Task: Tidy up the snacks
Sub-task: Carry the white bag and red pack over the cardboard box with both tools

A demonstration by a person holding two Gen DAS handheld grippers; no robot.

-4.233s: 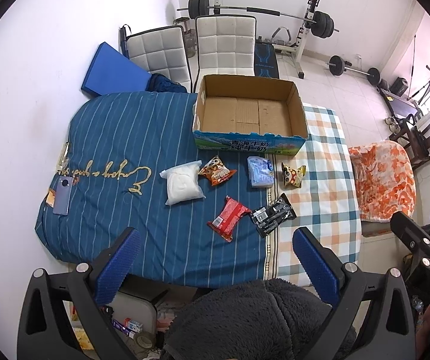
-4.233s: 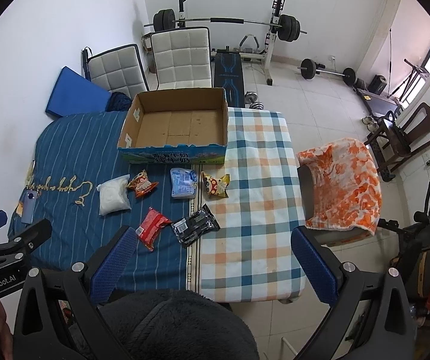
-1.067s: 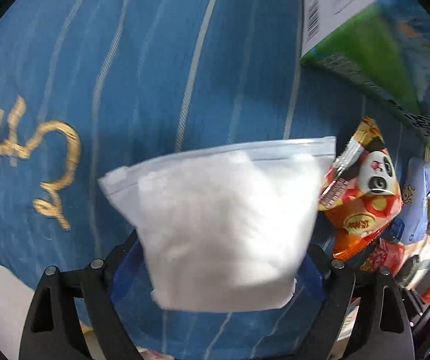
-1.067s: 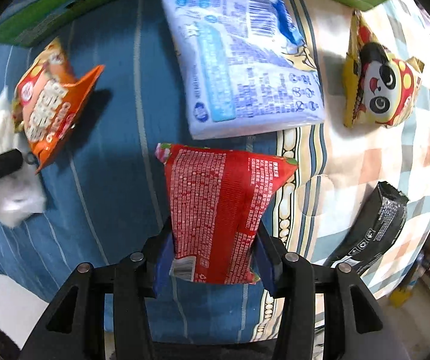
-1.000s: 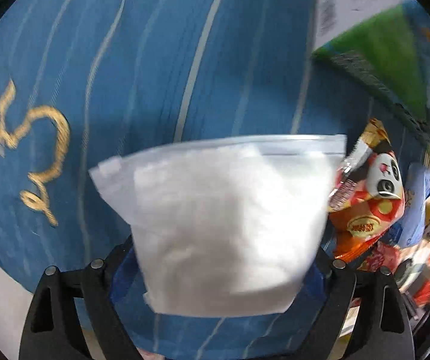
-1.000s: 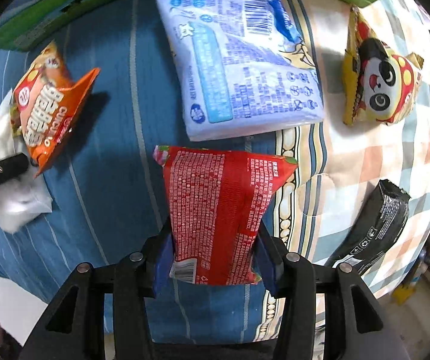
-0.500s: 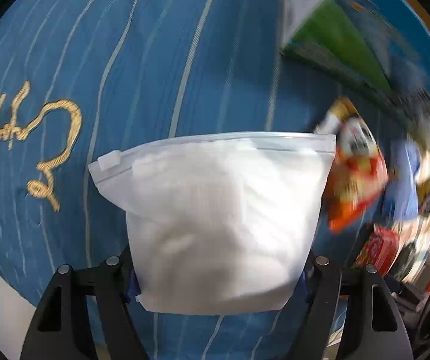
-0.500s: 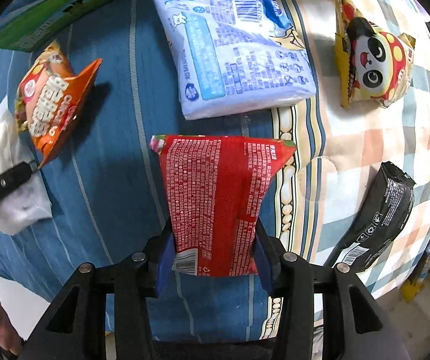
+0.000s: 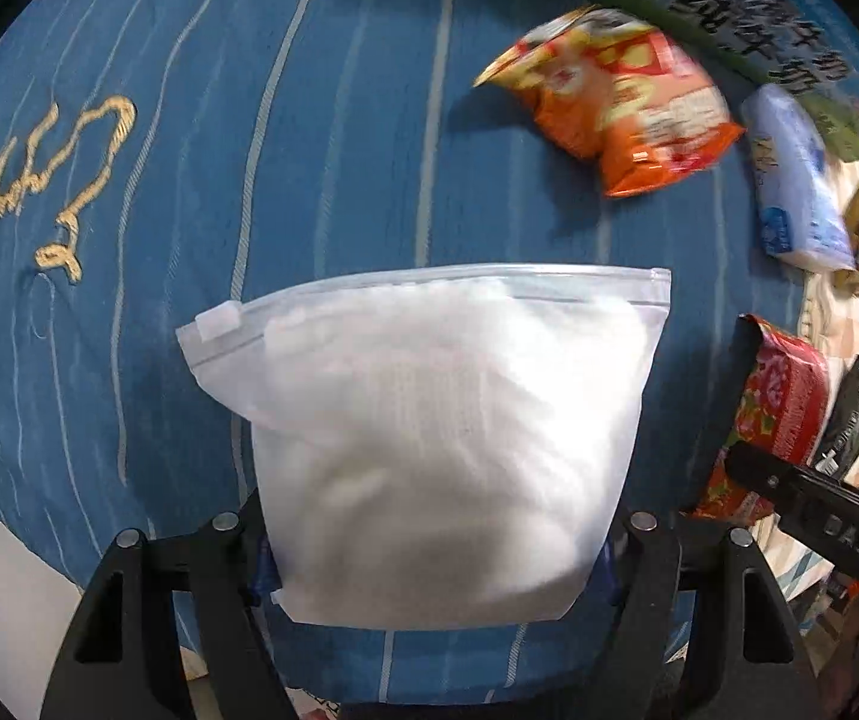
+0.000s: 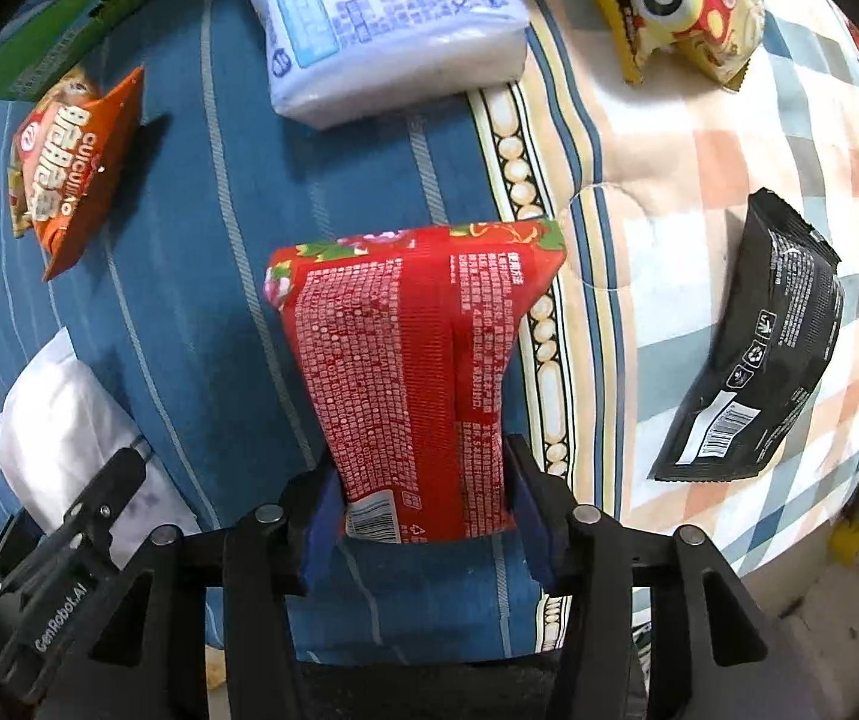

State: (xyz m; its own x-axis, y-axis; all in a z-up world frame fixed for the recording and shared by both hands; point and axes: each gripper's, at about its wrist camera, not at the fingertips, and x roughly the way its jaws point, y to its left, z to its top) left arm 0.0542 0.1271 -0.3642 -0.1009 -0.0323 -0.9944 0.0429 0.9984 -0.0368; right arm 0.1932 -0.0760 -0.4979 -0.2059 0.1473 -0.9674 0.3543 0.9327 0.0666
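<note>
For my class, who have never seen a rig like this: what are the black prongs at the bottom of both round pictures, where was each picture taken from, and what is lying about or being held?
No robot here: a person holds a two-fingered gripper in each hand, and each gripper carries a fisheye camera looking along its fingers.

The left gripper is shut on a white zip bag. The right gripper is shut on a red packet.

On the blue striped cloth lie an orange snack bag and a pale blue pack. On the checked cloth lie a panda packet and a black packet. The green edge at the top is a box.
</note>
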